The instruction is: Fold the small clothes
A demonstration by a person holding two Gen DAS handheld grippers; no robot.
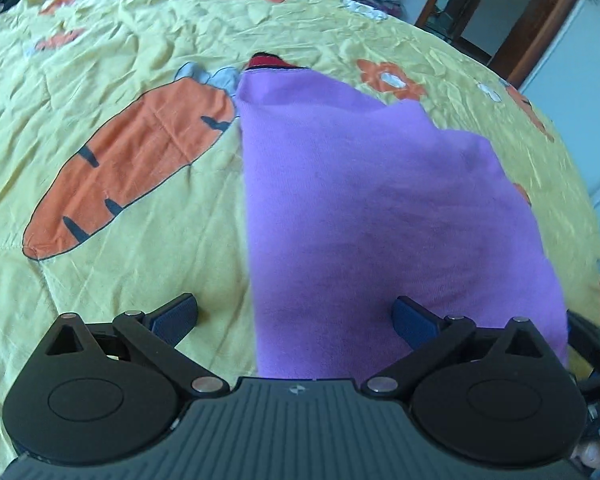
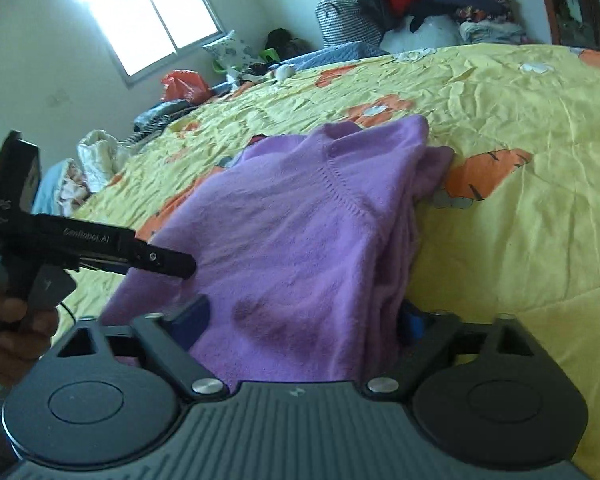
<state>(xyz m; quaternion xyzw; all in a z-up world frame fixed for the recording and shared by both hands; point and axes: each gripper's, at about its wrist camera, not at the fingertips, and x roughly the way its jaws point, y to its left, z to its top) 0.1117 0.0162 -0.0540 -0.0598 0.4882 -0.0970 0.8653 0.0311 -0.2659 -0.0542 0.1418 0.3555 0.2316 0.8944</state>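
Purple sweater [image 1: 364, 216] on bed, between spread left gripper [image 1: 296, 320], within parted right gripper [image 2: 300, 320]

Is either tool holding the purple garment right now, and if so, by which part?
Neither. The left tool and right tool stand open over the purple sweater's near edge, pads not pressing it.
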